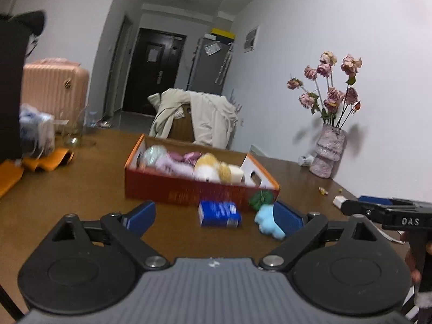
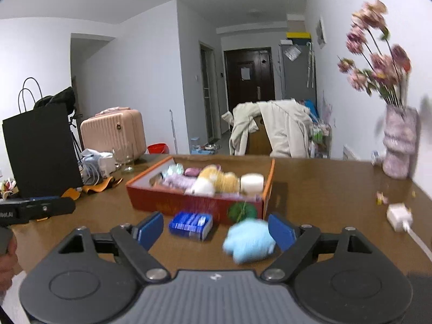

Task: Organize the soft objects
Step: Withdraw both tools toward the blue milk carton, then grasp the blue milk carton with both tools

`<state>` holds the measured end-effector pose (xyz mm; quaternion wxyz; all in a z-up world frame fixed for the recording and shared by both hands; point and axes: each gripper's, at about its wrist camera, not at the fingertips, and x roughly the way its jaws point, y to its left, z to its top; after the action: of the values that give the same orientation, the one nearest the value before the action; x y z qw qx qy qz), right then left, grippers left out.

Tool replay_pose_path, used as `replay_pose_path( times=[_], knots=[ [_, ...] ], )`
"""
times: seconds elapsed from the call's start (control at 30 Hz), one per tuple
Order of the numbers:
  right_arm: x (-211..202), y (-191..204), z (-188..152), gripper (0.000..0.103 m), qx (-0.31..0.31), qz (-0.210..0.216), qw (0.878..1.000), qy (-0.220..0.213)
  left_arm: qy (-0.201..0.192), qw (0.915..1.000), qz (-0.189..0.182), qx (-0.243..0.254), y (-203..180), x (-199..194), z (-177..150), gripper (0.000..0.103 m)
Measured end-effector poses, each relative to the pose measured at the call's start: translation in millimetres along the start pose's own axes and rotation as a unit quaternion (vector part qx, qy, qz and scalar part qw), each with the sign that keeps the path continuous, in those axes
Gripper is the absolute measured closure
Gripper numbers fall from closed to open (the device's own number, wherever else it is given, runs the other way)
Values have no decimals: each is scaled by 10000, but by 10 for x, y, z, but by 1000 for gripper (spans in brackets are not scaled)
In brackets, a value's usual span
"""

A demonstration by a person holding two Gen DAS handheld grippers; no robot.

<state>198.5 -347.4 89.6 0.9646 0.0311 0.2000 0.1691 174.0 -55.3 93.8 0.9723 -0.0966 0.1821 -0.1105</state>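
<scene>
An orange-red cardboard box (image 1: 189,193) (image 2: 172,202) on the brown table holds several soft toys and yarn balls. In front of it lie a blue tissue pack (image 1: 219,213) (image 2: 191,224), a green yarn ball (image 1: 260,199) (image 2: 241,211) and a light blue plush toy (image 1: 268,222) (image 2: 249,240). My left gripper (image 1: 214,214) is open and empty, with the tissue pack between its fingers and the blue plush by the right finger. My right gripper (image 2: 216,228) is open and empty, the blue plush just inside its right finger. Each gripper also shows in the other's view (image 1: 388,212) (image 2: 35,210).
A pink vase of dried roses (image 1: 328,151) (image 2: 399,148) stands at the table's right by the wall. A white charger (image 2: 399,216) and small scraps lie near it. A black bag (image 2: 40,148), a glass and orange cloth (image 1: 54,159) sit at the left. A chair with a coat (image 1: 199,118) stands behind.
</scene>
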Motion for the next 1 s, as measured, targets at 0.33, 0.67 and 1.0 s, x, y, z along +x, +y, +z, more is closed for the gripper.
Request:
replay_pose_path(
  times=[0.33, 0.67, 1.0],
  knots=[
    [-217, 120, -491, 18, 164, -81, 9994, 287, 62, 9998, 170, 14, -38, -127, -169, 7],
    [37, 66, -380, 19, 433, 62, 9988, 237, 278, 9994, 215, -65, 40, 109, -179, 7],
    [779, -1, -284, 20, 506, 192, 9962, 682, 735, 9969, 247, -161, 174, 846, -99, 7]
  ],
)
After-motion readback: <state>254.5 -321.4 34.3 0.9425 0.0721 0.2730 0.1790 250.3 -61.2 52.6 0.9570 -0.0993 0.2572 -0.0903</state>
